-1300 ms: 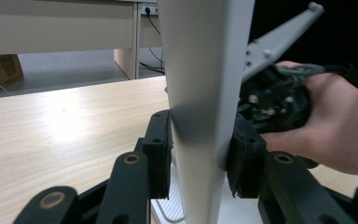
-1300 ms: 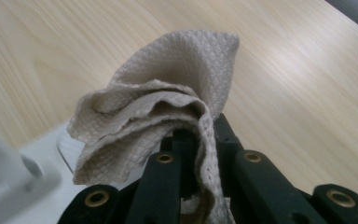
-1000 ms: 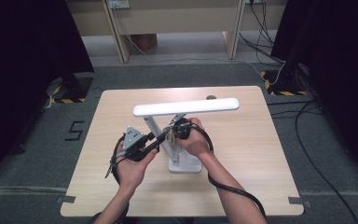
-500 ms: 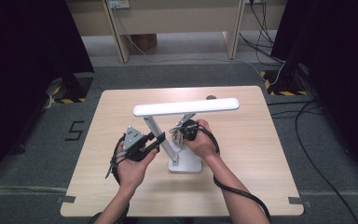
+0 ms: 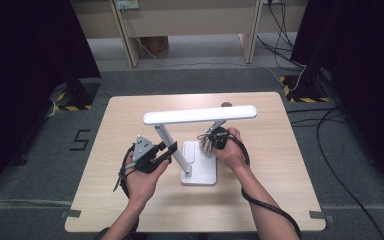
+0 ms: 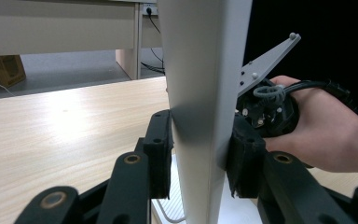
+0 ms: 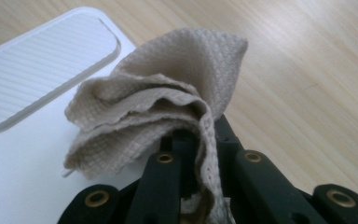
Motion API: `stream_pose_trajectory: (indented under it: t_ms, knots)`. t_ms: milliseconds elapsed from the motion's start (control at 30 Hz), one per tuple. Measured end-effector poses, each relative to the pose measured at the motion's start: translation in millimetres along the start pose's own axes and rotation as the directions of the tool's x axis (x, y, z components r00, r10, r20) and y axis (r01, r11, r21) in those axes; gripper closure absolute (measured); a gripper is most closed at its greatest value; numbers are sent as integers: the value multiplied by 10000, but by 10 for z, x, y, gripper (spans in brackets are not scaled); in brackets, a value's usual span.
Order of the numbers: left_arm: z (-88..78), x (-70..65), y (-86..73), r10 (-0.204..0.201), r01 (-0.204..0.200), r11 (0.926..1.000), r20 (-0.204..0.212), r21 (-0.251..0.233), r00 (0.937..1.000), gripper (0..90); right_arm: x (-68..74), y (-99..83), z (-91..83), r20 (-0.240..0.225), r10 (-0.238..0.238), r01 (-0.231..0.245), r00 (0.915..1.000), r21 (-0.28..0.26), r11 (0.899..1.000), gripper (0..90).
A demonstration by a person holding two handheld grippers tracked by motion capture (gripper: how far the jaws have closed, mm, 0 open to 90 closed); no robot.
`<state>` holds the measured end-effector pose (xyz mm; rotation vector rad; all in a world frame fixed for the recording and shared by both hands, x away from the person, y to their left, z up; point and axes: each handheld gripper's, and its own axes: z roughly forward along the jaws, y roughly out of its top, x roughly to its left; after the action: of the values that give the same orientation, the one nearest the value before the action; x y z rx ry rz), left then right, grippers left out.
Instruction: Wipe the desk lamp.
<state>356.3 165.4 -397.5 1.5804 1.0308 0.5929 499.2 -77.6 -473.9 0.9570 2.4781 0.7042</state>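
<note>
We are wiping down a white desk lamp (image 5: 198, 150) that stands near the middle of the desk (image 5: 130, 115), its flat base toward us and its long head stretched level above. The left gripper (image 5: 171, 148) clamps the lamp's slanted stem (image 6: 200, 93), one black pad on each side, so the lamp is braced. The right gripper (image 5: 206, 143) has its jaws pressed together on a bunched beige cloth (image 7: 163, 107), which hangs over the right-hand part of the white base (image 7: 23, 154), just beside the ribbed panel (image 7: 42, 65) set into it.

To do this step well, we judge that the cloth should meet the base flat and not as a wad (a crumpled lump only touches at its ridges). We would lower the right gripper until the loose folds lie on the plastic, then draw it in long, overlapping strokes from the stem outward toward the edge, so dust is pushed off and not piled against the stem. The ribbed panel probably wants strokes along its grooves. The left grip should hold firm enough to stop the lamp sliding or tipping, yet not so hard that the stem bends. We should also keep the black jaws off the plastic, letting only cloth touch it.
</note>
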Motion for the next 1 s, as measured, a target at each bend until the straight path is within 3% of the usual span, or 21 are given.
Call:
stream_pose_trajectory:
  t_ms: [100, 333, 600, 1000]
  knots:
    - [-3, -6, -4, 7, -7, 10000, -12, -21, 10000, 649, -6, 61, -16, -223, 98, -107, 9997, -366, 9993, 841]
    - [-31, -26, -5, 72, -73, 10000, 32, 66, 10000, 642, 167, 340, 80, -1053, 85, -186, 9944, -957, 9952, 839]
    - [-46, 2, 24, -65, 69, 9998, 235, -171, 9997, 611, 281, 526, 259, -1216, -30, -98, 9926, -1046, 9945, 838]
    - [-22, -9, 47, -28, 32, 9999, 268, -158, 9996, 629, 333, 544, 369, -1062, -228, 121, 9941, -1009, 9948, 835]
